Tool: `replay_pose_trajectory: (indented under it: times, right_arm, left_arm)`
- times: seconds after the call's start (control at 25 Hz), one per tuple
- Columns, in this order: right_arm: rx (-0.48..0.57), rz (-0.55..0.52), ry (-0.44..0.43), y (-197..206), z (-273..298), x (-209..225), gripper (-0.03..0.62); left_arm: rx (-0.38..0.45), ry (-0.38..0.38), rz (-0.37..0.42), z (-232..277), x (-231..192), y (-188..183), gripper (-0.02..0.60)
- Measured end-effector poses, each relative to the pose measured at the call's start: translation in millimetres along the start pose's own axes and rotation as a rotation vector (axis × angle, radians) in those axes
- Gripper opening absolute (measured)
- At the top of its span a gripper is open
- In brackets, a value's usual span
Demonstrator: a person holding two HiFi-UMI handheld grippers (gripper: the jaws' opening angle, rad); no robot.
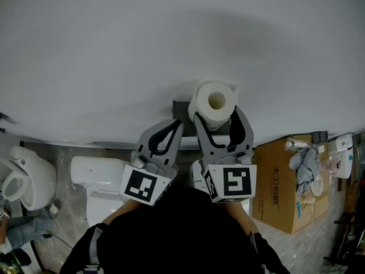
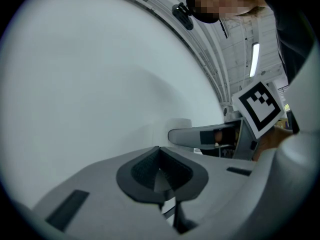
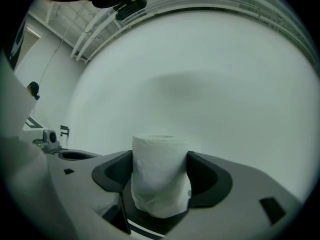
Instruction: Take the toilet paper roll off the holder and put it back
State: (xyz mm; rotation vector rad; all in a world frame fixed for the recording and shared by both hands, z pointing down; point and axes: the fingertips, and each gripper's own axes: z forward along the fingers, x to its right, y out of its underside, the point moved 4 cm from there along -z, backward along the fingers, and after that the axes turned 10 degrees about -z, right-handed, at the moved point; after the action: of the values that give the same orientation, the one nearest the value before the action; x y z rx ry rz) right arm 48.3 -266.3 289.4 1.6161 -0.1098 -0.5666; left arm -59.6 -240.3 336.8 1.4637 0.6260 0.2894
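Note:
A white toilet paper roll [image 1: 213, 103] with its cardboard core facing up is clamped between the jaws of my right gripper [image 1: 217, 116], close to the white wall. In the right gripper view the roll [image 3: 159, 156] stands upright between the two dark pads [image 3: 207, 179] of that gripper [image 3: 160, 181]. Just behind and left of the roll, a dark holder [image 1: 181, 111] is fixed to the wall. My left gripper [image 1: 176, 124] hangs beside it, left of the roll, shut with nothing in it. Its pads [image 2: 145, 170] meet in the left gripper view.
A white toilet [image 1: 98, 180] stands below left, and another white fixture [image 1: 27, 177] sits at the far left. At the right is a cardboard box [image 1: 283, 187] with a cloth [image 1: 306, 165] on top. The bare white wall [image 1: 142, 50] fills the upper view.

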Motion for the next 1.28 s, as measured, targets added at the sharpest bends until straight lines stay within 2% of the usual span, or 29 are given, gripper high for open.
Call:
replay_pose_trajectory:
  times: [0.6,1.28]
  right_arm:
    - [-0.039,0.016,-0.026,12.1,8.9,-9.6,0.341]
    - [-0.051,0.082,-0.012,18.0,4.7,-7.3,0.341]
  left_arm:
    - [-0.005,-0.005,-0.004,0.2,-7.7,0.9,0.006]
    - [0.001,-0.002,-0.008,-3.5,-4.0,0.9,0.006]
